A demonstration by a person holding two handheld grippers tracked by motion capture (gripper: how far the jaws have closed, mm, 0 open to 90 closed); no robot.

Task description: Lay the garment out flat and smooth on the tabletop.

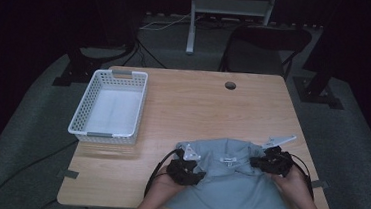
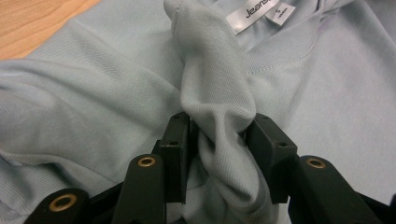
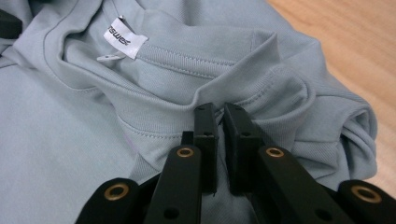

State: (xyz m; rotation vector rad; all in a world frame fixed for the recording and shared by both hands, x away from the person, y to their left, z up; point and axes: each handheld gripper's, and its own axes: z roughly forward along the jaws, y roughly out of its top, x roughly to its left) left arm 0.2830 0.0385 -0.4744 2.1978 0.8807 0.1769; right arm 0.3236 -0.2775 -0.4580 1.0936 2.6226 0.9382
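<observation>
Your light blue shirt lies spread at the near edge of the table, hanging a little over the edge toward you, with its collar facing away from you and a gripper at each shoulder. The high view gives you that layout; the close views give the grip itself. In the left gripper view, your left gripper has its jaws closed on a thick, bunched ridge of the shirt, the fabric standing up between the pads in a rounded fold, and the white neck label sits just beyond it. In the right gripper view, your right gripper is pinched nearly flat on a thin fold of the shirt just below the ribbed collar, with the label to the upper left and a rolled sleeve edge to the right. The cloth is a fine, soft knit with stitched seams along the neckline. Well apart, at the table's far left, stands a white plastic basket with perforated walls and grey handles; its inside holds nothing. The table is pale wood grain with a round cable hole near its far edge.
</observation>
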